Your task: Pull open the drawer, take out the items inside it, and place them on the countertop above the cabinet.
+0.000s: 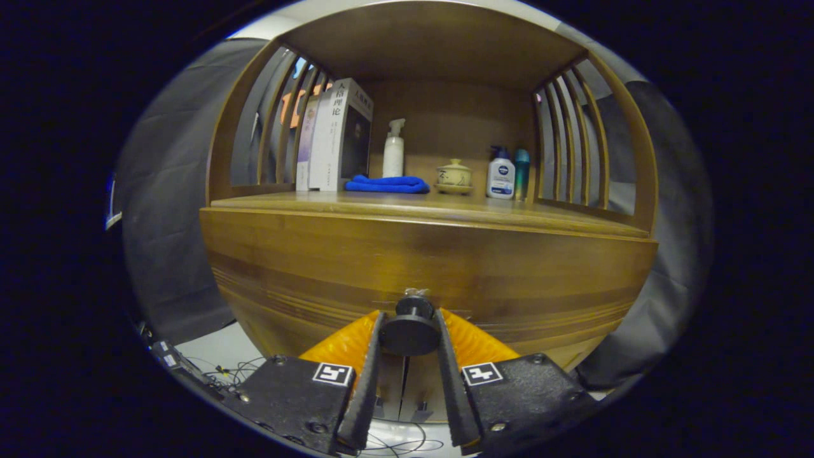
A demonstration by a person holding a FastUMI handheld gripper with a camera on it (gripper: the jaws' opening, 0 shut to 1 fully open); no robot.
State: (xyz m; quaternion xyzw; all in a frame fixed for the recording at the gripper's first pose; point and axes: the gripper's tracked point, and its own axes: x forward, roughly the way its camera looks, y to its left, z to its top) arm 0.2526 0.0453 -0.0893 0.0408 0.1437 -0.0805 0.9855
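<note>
Item: wide brown wooden drawer front (420,267), closed, directly beneath the wooden countertop (432,213) of the cabinet.

Handle: small round black knob (410,331) on a short stem, at the lower middle of the drawer front. The gripper (410,334) has both fingers closed on the knob, one at each side.

Handling, as judged: rigid wood, probably moderate weight and some sliding friction. The knob is hard, smooth and small, so the hold may slip; pull straight back along the stem. Contents hidden.

On the countertop above the drawer: upright books (334,137), folded blue cloth (388,184), white pump bottle (393,149), lidded ceramic cup on saucer (454,175), white lotion bottle (500,175), teal bottle (522,166). Free space lies along its front edge.
</note>
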